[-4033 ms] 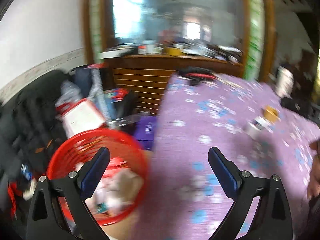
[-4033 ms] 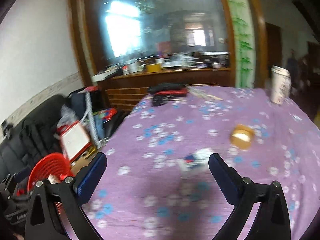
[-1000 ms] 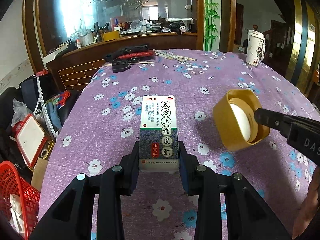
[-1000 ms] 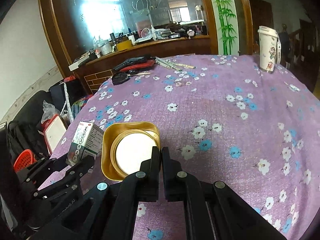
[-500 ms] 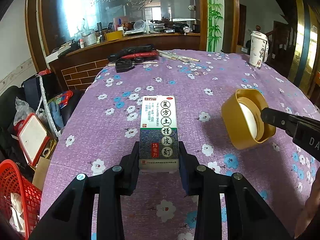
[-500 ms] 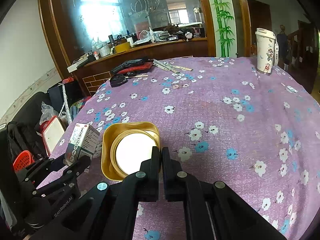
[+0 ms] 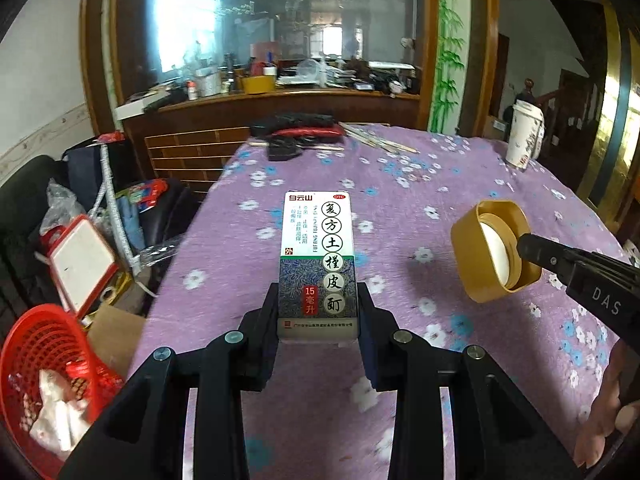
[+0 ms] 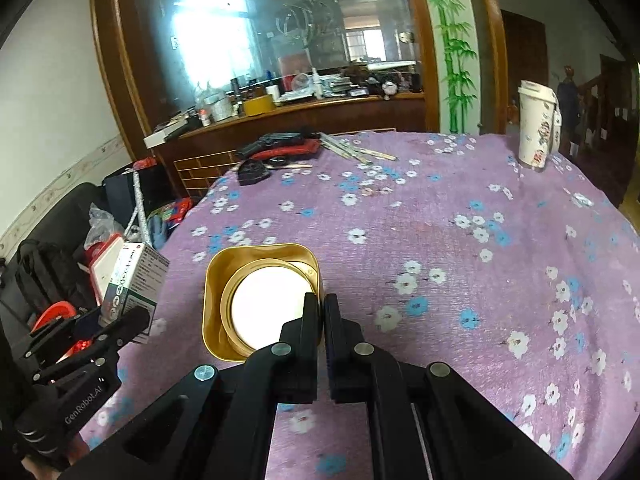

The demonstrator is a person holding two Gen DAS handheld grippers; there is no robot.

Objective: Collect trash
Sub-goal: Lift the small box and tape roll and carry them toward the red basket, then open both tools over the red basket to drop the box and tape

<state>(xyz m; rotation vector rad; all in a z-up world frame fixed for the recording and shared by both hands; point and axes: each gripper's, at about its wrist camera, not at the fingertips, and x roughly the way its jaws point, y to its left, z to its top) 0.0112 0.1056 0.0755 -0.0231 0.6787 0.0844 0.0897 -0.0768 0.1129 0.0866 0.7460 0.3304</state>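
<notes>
Your left gripper (image 7: 319, 312) is clamped on the medicine box (image 7: 318, 256), pads on its two narrow side faces near the bottom end. Your right gripper (image 8: 322, 312) is nearly closed, pinching one wall of the gold cap (image 8: 262, 300). Both items are held clear above the purple tablecloth (image 7: 420, 184), at the table's left side.

Risks:
- The box is gripped low, so most of its length sticks out past the pads. A fast swing toward the red basket (image 7: 44, 364) could pivot it in the grip. It's light card; squeezing harder will probably dent it.
- The cap hangs from one thin wall only, an off-centre pinch. A jolt could rotate it or drop it, and it would likely roll off the cloth.
- The basket sits on the floor, low and left of the table, partly out of the left wrist view. Release from too high or too far right and you miss. Both grippers heading there together could collide.

Orientation: the box's long axis runs forward along your left fingers, printed face up, top end away from you. The cap's open side faces back toward the right camera, white liner visible.
</notes>
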